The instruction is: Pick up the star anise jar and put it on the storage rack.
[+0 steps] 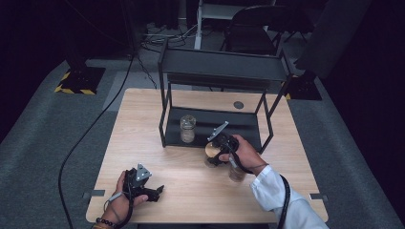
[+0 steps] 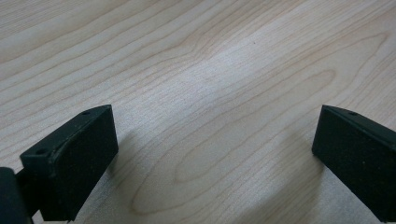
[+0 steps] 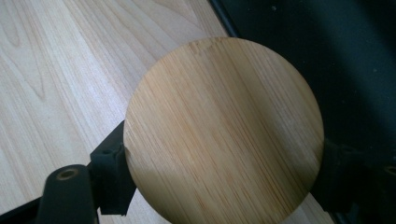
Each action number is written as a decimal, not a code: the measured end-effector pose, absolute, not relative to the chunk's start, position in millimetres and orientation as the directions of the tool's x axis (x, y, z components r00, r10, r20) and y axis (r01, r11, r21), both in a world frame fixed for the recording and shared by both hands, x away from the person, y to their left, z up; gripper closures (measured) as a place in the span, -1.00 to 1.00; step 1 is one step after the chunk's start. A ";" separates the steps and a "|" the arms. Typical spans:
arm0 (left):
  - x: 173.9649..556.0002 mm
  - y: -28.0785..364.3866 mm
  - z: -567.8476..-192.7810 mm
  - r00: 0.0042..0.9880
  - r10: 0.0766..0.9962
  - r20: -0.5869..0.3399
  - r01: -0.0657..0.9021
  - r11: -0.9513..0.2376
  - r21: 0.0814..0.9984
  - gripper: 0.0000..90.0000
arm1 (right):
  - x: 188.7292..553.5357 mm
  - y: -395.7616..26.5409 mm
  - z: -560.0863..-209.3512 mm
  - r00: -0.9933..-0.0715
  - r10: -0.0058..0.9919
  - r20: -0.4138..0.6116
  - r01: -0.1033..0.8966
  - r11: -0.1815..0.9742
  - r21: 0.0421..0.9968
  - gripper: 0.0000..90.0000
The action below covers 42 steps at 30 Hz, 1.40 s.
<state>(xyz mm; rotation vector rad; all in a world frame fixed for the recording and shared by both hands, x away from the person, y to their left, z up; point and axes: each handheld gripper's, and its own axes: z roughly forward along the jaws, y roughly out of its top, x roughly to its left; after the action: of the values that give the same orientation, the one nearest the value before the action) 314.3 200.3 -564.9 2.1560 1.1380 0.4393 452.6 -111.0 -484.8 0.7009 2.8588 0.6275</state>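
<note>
right gripper (image 1: 213,153) clamped on a round bamboo lid (image 3: 224,133)
pale, straight-grained wood, no writing readable; left gripper (image 1: 155,191) rests on the table (image 1: 143,124), jaws wide apart.

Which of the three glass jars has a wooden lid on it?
The jar in the right gripper, just before the shelf. The jar on the shelf and the jar by the wrist look lidless.

From my remote seat I see a pale wooden table (image 1: 143,143) on grey carpet (image 1: 38,133), a dark chair (image 1: 248,28) beyond it, hazard-striped stand bases (image 1: 79,78) off its far corners, blackness all around.
</note>
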 end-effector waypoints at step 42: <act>314.3 200.2 -564.9 0.567 0.824 -0.009 0.605 -0.409 0.683 -1.00 | 453.8 -111.8 -431.8 -0.892 0.446 -0.072 0.359 0.797 0.486 -0.47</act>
<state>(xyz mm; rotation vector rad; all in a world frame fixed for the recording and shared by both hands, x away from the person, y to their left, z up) 314.3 200.2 -564.9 2.1549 1.1380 0.4382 453.8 -111.8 -431.8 0.6340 2.8024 0.7035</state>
